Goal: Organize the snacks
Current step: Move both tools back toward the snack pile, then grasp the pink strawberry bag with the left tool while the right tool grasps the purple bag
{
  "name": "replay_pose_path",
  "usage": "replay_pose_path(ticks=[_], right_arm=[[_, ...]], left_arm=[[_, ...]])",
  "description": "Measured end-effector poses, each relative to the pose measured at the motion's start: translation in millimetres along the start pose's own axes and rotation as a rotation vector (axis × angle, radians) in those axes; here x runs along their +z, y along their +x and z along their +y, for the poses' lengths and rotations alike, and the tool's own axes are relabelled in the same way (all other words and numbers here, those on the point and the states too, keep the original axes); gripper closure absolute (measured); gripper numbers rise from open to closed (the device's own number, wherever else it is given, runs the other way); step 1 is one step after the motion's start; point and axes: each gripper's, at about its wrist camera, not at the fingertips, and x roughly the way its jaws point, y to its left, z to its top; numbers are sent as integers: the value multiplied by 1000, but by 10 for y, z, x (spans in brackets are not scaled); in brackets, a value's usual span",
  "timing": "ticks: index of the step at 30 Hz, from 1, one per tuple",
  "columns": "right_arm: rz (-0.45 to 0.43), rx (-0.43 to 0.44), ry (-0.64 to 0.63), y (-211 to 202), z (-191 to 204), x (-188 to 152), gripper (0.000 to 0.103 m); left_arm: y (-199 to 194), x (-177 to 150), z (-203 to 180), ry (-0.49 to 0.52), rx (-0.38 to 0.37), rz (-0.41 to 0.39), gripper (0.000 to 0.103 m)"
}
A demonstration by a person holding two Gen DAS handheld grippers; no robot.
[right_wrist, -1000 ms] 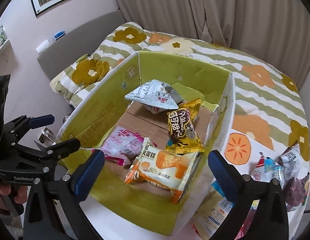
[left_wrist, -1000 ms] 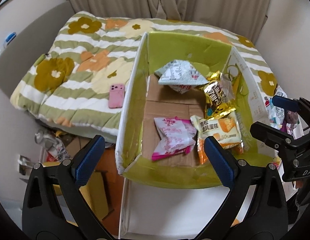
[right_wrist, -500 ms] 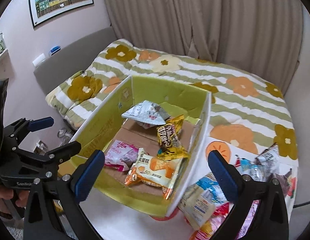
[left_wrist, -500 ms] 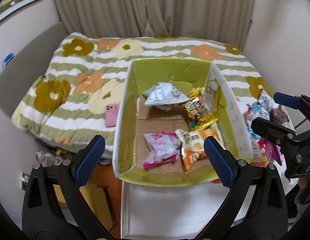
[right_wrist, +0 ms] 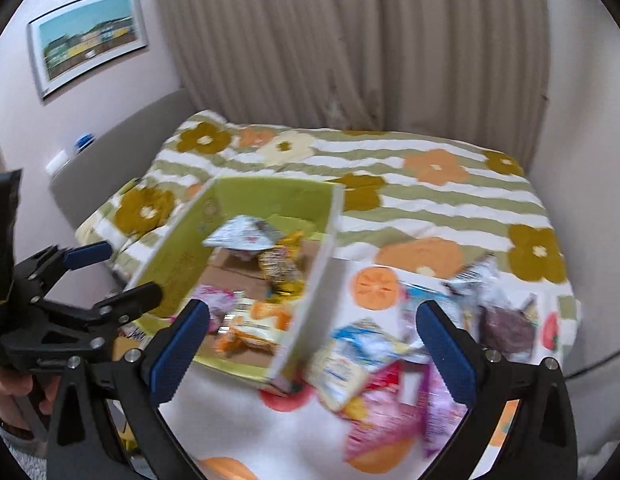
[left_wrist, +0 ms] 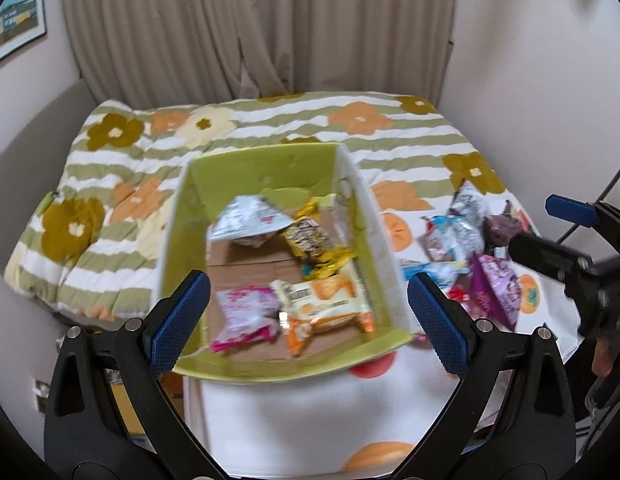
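Observation:
A green-lined cardboard box [left_wrist: 266, 172] stands on the bed and holds several snack packets: a pink one [left_wrist: 246, 316], an orange and white one [left_wrist: 322, 300], a gold one [left_wrist: 310, 240] and a silver one [left_wrist: 250, 220]. A pile of loose snack packets [left_wrist: 462, 248] lies on the bedspread right of the box; it also shows in the right wrist view [right_wrist: 390, 364]. My left gripper [left_wrist: 308, 312] is open and empty, above the box's near edge. My right gripper [right_wrist: 310, 348] is open and empty, above the box's right wall [right_wrist: 314, 300] and the pile.
The flowered striped bedspread [left_wrist: 130, 184] covers the bed. Curtains [left_wrist: 262, 28] hang behind it and walls close in on both sides. A framed picture [right_wrist: 86, 36] hangs on the left wall. The floor gap left of the bed holds clutter.
Both grippers have pulled back and up from the box, so the whole bed shows. The right gripper has swung right toward the loose pile. Both views are motion-blurred.

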Motion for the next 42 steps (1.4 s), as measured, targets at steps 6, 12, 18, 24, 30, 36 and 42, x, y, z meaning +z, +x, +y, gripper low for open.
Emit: replay_pose_path(ticks=[6,12,18,24,30,36,42], right_arm=[[22,-15,69,-139,-659,-111,0],[64,-12,99,-156,-1248,-302,0],[106,24,129,23,-1658,-553,0],[161,81,184,359,-1900,-874,0],[225,132,213,668,-2036,-1061,0],[267,169,232,967,-2118,-1154,0],[306,216,279,1151,-2176,-1211,0]], left_arm=[[132,-23,-562,-21,-41,41,4],[358,-210,-1101,-50,-54,101,4],[648,-558,-1421,-130,-41,181,4],[1066,-850,-1531,-262,-43,245,4],[1431,-991,-1594,-330,-54,260,4],[1676,-1069,-1591,-415,-57,271,4],[1774,-1143,-1557,-467,-112,291,22]])
